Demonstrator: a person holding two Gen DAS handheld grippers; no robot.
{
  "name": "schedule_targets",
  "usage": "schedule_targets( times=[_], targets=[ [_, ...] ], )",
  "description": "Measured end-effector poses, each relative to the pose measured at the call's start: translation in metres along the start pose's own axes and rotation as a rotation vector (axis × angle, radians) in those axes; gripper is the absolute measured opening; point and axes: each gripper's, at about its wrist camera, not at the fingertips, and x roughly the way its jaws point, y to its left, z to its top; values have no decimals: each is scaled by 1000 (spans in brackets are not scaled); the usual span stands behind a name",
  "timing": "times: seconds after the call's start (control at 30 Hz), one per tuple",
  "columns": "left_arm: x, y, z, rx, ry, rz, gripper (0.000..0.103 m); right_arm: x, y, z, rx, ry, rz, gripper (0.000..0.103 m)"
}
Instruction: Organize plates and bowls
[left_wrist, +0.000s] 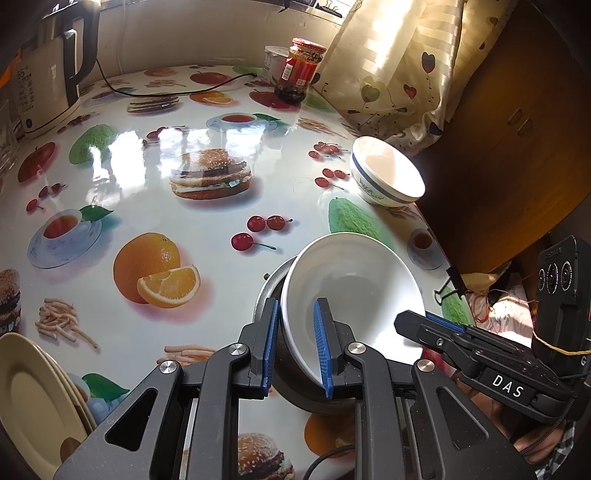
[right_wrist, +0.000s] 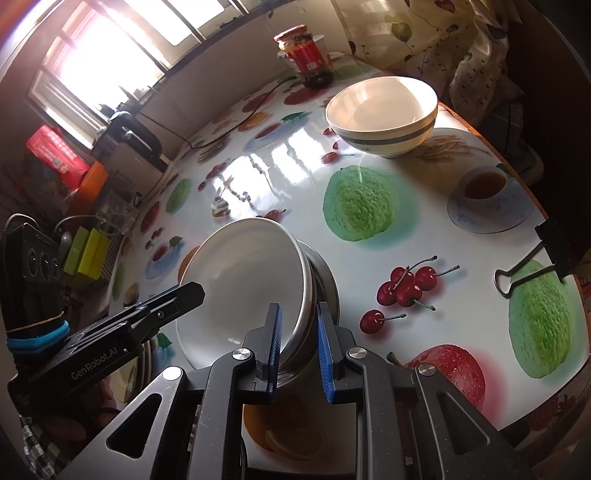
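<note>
White bowl (left_wrist: 354, 291) rim between left gripper (left_wrist: 297, 345) fingers.

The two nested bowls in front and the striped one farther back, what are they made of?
The white bowl looks like glazed ceramic or melamine: smooth, opaque, softly glossy. The metal bowl under it seems to be stainless steel: grey, with a brushed sheen. The striped bowl appears to be glazed ceramic, with a cream gloss and a painted band.

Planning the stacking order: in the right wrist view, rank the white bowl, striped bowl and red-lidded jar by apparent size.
1. white bowl, though it sits nearest the camera, which inflates it.
2. striped bowl.
3. red-lidded jar, farthest away.
</note>
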Motion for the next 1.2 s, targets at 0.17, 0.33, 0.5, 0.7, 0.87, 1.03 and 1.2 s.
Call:
schedule_targets(
  times=[0.17,0.33,0.5,0.7,0.87,1.03,1.2],
  targets=[
    [-6,-2,2,3,-15,9,20,-2,1,1,0,-8,2,27],
    [-11,-8,5,20,-24,23,20,-7,0,3,1,-25,5,33],
    [-16,-16,10,41,-37,33,20,-15,-8,6,12,-48,11,35],
    [-20,-28,20,50,-41,29,20,-30,-21,9,19,-83,6,36],
    [-22,-43,27,74,-54,22,20,-47,-39,13,24,-122,-13,37],
    [-19,-63,36,98,-64,8,20,-66,-58,20,36,-162,-41,37],
    [-10,-86,42,130,-56,-19,20,-83,-76,28,49,-193,-72,38]
  ],
)
